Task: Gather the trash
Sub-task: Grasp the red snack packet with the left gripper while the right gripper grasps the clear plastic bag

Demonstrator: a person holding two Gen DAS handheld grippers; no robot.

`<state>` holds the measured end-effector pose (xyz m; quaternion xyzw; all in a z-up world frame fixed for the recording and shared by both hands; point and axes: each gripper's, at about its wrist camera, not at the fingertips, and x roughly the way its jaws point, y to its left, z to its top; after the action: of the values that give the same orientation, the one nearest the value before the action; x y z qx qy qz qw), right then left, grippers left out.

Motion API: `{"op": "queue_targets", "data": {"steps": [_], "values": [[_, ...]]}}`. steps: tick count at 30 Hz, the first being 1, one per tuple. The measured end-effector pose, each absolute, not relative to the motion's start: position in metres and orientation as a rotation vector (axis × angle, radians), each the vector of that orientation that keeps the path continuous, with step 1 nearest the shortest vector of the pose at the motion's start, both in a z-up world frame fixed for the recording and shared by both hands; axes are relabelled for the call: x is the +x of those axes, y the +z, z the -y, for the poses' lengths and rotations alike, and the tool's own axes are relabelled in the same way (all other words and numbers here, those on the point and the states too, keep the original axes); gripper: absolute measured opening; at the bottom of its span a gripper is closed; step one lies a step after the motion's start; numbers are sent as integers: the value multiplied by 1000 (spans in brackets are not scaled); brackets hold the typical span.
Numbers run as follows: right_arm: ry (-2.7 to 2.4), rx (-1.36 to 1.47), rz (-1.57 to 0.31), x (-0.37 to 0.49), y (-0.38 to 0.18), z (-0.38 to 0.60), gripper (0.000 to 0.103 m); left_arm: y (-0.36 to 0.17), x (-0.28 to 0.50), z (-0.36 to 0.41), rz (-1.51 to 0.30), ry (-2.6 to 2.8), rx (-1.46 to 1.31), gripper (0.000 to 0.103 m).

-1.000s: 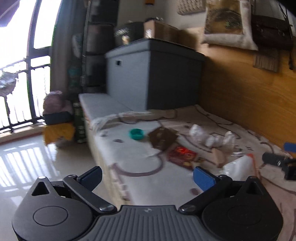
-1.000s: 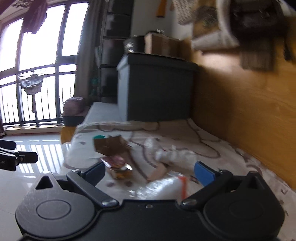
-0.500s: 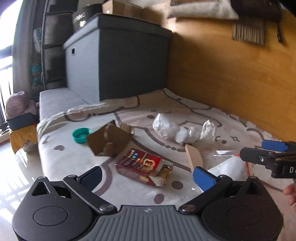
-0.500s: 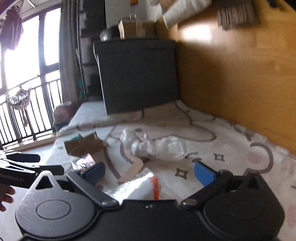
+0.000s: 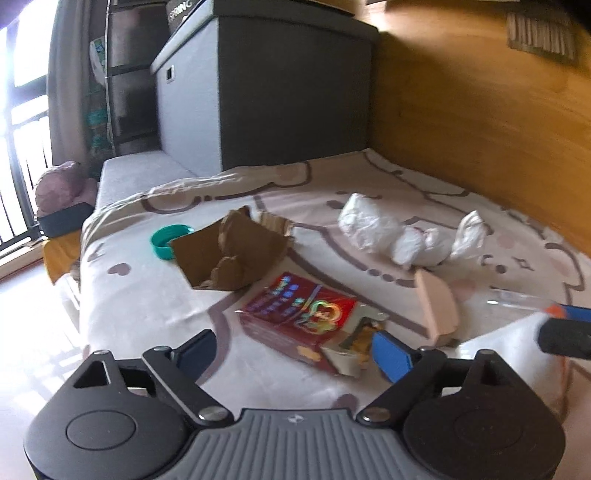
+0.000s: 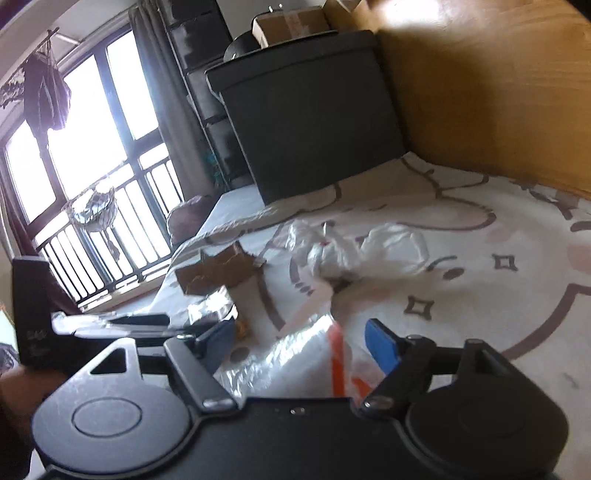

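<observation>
On the bed (image 5: pixel 140 310), my left gripper (image 5: pixel 291 349) is closing with the red packet (image 5: pixel 299 314) between its fingers, not yet pinched, while my right gripper (image 6: pixel 299 341) closes over the clear plastic bag (image 6: pixel 295 358), likewise ungripped.

- Black box (image 5: pixel 184 9) on the grey cabinet, top of the left wrist frame: pale letters cut off by the edge, not readable.
- Red packet (image 5: pixel 301 314) on the bed, centre: coloured print, too blurred to read.
</observation>
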<state>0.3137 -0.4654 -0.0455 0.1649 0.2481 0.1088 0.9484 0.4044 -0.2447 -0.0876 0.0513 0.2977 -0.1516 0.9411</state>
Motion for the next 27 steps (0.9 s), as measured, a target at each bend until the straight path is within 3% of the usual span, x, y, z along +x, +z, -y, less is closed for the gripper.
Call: {"op": "queue_targets", "data": {"steps": [16, 24, 27], "values": [[420, 410, -620, 265, -57, 435, 50, -69, 402, 181, -612, -217, 163, 88], [396, 452, -617, 269, -60, 435, 49, -58, 401, 194, -600, -342, 142, 99], [365, 528, -592, 272, -61, 446, 42, -62, 411, 206, -628, -363, 138, 99]]}}
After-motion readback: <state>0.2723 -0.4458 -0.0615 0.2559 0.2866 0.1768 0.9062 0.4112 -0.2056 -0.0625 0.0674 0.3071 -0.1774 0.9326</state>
